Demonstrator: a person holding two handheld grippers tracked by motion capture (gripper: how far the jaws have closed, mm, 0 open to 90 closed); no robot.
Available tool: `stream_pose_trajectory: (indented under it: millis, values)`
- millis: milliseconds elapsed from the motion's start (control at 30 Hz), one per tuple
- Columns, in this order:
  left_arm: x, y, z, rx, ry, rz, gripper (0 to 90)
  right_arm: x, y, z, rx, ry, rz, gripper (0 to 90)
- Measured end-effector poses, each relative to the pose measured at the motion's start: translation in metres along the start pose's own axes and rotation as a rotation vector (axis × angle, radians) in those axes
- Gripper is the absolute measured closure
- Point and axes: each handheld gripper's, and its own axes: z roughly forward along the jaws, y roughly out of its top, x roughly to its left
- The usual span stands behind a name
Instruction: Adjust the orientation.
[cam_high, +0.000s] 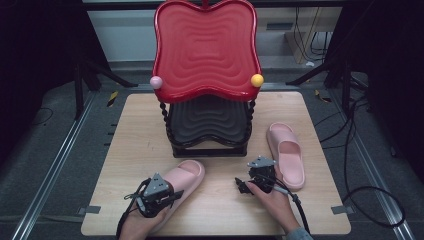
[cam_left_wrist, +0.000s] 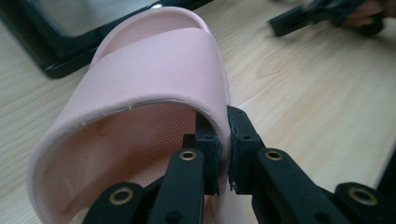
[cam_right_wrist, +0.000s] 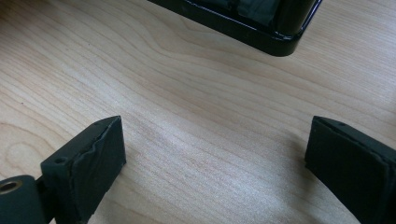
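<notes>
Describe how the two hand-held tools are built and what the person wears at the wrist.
Both the left tool and right tool are black, each topped with a grey three-cornered plate and trailing a black cable. The jaws are flat black blocks with brass-coloured rivets. A grey-blue sleeve cuff shows at the right wrist.

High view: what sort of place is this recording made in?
Likely a lab or studio data-collection rig: a wooden table on a dark floor, flanked by tripod legs, loose cables and metal floor rails.

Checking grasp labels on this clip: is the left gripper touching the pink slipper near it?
Touching. The left gripper view shows the left gripper with its jaws closed on the side wall of the pink slipper, one pad inside and one outside, no gap.
</notes>
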Motion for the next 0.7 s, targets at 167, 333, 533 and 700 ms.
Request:
stream_pose_trajectory:
  millis: [167,333,533,700]
  values:
    - [-0.016,0.025,0.000,-0.019,-0.026,0.051,84.2,0.000,0.000,0.000,0.000,0.000,-0.001,5.3]
    - [-0.024,0.056,0.003,-0.046,-0.031,0.093,84.2,0.000,0.000,0.000,0.000,0.000,-0.004,5.3]
    - [-0.029,0.089,0.009,-0.074,-0.028,0.132,84.2,0.000,0.000,0.000,0.001,0.001,-0.003,5.3]
    - [-0.030,0.111,0.012,-0.103,-0.010,0.152,84.3,0.000,0.000,0.000,0.000,0.001,-0.003,5.3]
